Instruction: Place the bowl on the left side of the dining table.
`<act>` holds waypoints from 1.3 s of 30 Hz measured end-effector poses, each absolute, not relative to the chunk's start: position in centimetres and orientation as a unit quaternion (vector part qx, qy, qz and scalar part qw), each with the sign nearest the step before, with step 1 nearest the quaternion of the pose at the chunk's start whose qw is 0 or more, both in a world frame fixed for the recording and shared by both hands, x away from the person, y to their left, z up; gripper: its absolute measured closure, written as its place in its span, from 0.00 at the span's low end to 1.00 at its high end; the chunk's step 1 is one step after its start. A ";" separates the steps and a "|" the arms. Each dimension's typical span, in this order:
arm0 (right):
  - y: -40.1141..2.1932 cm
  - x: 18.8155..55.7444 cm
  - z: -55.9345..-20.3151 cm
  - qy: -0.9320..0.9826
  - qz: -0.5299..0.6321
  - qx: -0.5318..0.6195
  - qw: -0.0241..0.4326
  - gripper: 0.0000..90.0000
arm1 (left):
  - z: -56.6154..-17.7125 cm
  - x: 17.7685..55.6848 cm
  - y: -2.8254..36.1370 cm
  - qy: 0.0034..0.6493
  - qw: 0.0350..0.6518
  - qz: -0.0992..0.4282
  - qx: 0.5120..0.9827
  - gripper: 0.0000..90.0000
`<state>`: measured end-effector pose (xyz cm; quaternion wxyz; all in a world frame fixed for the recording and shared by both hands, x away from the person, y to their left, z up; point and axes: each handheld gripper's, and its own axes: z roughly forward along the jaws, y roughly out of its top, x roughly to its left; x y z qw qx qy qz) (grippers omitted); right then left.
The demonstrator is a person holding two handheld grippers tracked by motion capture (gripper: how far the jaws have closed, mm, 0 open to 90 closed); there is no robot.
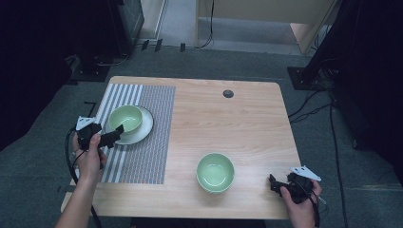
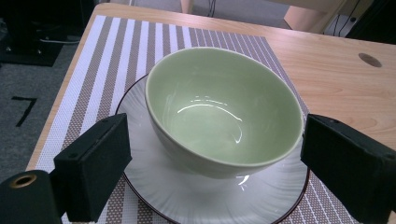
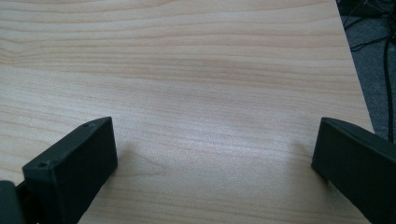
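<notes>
A pale green bowl [image 1: 125,118] sits in a white plate [image 1: 144,126] on the striped placemat [image 1: 147,142] at the table's left. In the left gripper view the same bowl [image 2: 224,107] and plate [image 2: 196,191] lie just ahead. My left gripper [image 1: 113,135] [image 2: 212,149] is open, its jaws spread to either side of the bowl's near rim and apart from it. A second green bowl [image 1: 215,172] stands empty on bare wood near the front middle. My right gripper [image 1: 274,183] [image 3: 215,144] is open low over bare tabletop at the front right corner, holding nothing.
The wooden table [image 1: 237,128] has a dark round cable hole [image 1: 228,93] near its far edge. Its right edge [image 3: 357,88] runs close beside the right gripper, with cables on the grey floor [image 1: 328,123] beyond. Dark equipment stands to the left and right.
</notes>
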<state>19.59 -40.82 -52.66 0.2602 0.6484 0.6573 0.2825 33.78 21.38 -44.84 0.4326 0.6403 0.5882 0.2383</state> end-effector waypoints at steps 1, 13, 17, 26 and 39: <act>-40.8 19.6 -52.7 0.657 0.282 0.648 0.260 0.00 | -44.8 33.7 21.4 0.587 0.434 0.238 0.641 0.09; -40.8 19.6 -52.7 0.657 0.282 0.648 0.260 0.00 | -44.7 32.5 21.7 0.582 0.446 0.233 0.638 0.09; -40.8 19.6 -52.7 0.657 0.282 0.648 0.260 0.00 | -44.5 32.0 21.7 0.577 0.450 0.233 0.641 0.09; -40.8 19.6 -52.7 0.657 0.282 0.648 0.260 0.00 | -44.3 30.8 21.3 0.565 0.453 0.236 0.648 0.09; -40.8 19.6 -52.6 0.657 0.282 0.649 0.260 0.00 | -45.5 28.9 21.9 0.565 0.452 0.250 0.643 0.09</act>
